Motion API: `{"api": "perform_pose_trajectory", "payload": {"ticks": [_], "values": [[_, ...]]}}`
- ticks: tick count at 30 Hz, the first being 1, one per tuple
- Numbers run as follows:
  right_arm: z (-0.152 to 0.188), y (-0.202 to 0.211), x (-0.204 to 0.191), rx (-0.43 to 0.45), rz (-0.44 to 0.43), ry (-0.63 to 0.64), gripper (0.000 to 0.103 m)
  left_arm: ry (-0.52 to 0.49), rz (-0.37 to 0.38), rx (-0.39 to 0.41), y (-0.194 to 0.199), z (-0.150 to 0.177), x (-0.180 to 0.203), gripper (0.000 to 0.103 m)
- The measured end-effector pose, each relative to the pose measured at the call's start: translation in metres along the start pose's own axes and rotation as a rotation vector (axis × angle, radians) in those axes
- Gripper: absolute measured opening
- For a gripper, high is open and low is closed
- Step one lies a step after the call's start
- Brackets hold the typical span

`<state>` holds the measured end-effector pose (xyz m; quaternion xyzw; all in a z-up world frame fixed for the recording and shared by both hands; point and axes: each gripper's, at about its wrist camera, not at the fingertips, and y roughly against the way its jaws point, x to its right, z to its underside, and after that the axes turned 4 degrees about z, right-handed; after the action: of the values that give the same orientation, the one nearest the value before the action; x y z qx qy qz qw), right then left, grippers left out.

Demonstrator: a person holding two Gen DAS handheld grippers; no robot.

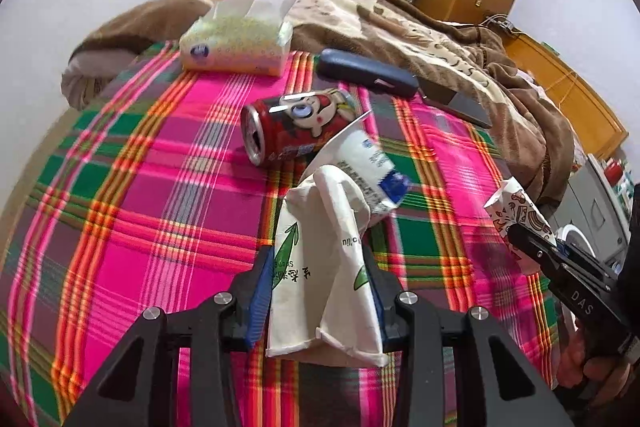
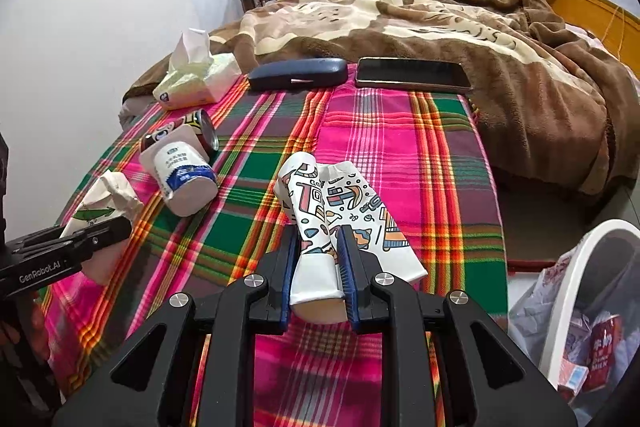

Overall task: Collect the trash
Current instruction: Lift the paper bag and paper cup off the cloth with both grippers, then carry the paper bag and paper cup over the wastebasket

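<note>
Can [image 1: 296, 123] lying beside cup [image 1: 372, 171] on bedspread [image 1: 160, 207], tissue pack [image 1: 236, 43] behind, phone [image 2: 414, 75] right of case [image 2: 298, 74]

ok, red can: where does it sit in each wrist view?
Left wrist: red can lies on its side at centre, open end facing left, just beyond the white cup.
Right wrist: red can at left, mostly hidden behind the white cup.
Shared landmark: the tissue pack beyond it on the plaid blanket.

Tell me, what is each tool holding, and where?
The left tool pinches a crumpled paper bag near its lower end. The right tool pinches a flattened patterned cup near its bottom.
</note>
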<state>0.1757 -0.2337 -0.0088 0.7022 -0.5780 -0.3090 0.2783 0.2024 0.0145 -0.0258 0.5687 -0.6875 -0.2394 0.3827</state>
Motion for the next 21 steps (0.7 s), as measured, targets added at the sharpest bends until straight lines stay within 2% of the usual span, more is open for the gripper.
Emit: {"api": "perform_pose_trajectory", "payload": {"ticks": [11, 21], "values": [[0.010, 0.037, 0.014, 0.065, 0.017, -0.035, 0.021, -0.075, 0.064, 0.042, 0.034, 0.011, 0.042, 0.041], [0.024, 0.073, 0.046, 0.113, 0.078, -0.090, 0.021, -0.175, 0.135, 0.051, 0.046, 0.020, 0.101, 0.041]]}}
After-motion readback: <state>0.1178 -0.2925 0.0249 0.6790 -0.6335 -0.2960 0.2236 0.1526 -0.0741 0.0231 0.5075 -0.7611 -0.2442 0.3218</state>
